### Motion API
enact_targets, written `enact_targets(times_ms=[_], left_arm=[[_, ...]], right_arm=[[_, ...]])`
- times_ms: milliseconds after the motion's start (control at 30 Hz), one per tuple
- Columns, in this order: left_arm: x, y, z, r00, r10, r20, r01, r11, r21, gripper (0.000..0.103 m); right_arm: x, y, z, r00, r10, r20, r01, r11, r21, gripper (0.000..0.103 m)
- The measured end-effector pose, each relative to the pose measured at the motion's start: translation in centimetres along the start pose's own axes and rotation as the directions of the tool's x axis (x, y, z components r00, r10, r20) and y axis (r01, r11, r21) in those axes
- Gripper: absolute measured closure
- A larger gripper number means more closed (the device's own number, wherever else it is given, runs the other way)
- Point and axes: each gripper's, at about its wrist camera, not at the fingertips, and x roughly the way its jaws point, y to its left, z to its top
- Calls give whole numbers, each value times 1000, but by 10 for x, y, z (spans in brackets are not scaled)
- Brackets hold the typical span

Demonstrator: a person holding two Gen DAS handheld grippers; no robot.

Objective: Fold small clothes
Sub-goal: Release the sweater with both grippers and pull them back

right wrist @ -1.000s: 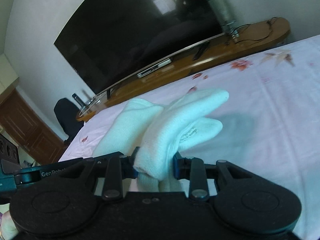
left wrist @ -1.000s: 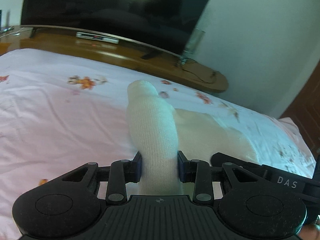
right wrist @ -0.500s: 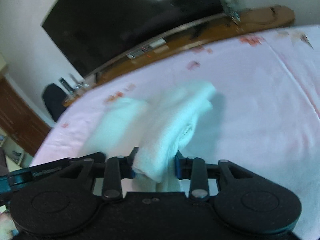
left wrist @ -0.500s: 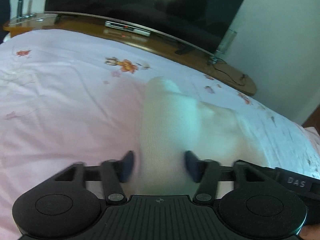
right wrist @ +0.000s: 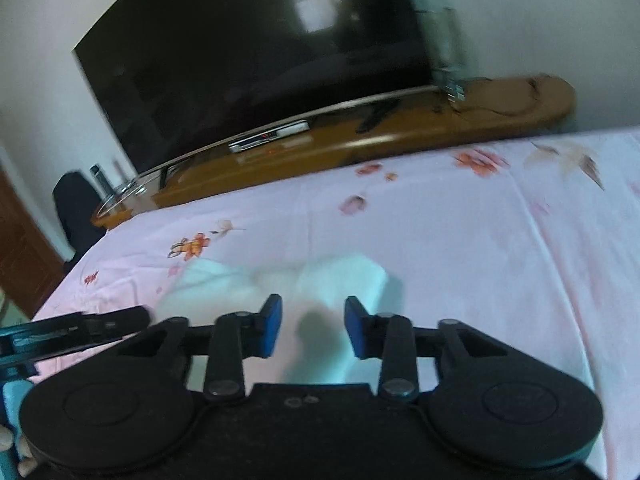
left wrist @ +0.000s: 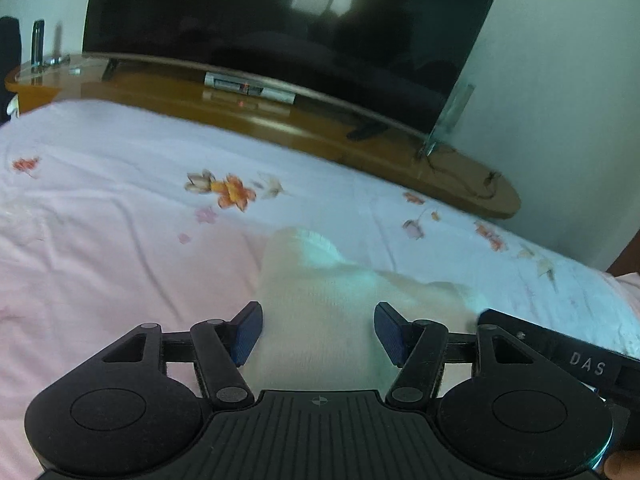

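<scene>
A pair of white socks point(left wrist: 316, 308) lies flat on the pink flowered bed sheet point(left wrist: 120, 248). In the left wrist view my left gripper point(left wrist: 318, 334) is open, its blue pads either side of the sock and apart from it. In the right wrist view the socks point(right wrist: 320, 284) lie just ahead of my right gripper point(right wrist: 314, 326), which is open with a sock end between its pads. The right gripper also shows at the right edge of the left wrist view point(left wrist: 560, 352), and the left gripper at the left of the right wrist view point(right wrist: 80, 328).
A long wooden TV bench point(left wrist: 320, 136) runs along the far edge of the bed, with a large dark TV point(left wrist: 280, 24) and a set-top box point(left wrist: 248, 88) on it. A dark wooden door point(right wrist: 20, 248) stands at the left.
Both grippers have opened and let go of the socks, which dropped from raised to flat on the sheet. Both grippers have drawn back a little.
</scene>
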Motion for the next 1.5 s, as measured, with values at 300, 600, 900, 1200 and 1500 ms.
enact_targets(times_ms=[300,600,900,1200,1500], left_arm=[[45,-2,0,995,78,-62,-81,996,-47,38],[-5,-1,-23,995,91,-52,-93,995,-48,38],[-42,3,-63,994,83,-64,-86,995,-44,38],[-59,0,-78,992,104,-73,-105,994,-10,38],[-91,11,-112,993,92,-78,-91,996,10,38]], right_arm=[[64,-1,4,995,-77,-67,69,990,-119,80],[-2,20,-4,999,-23,-26,19,987,-161,78],[-60,40,-61,1000,0,-1,0,979,-202,78],[-54,28,-78,994,-54,-91,42,990,-131,77],[-89,43,-103,995,-25,-92,10,986,-167,77]])
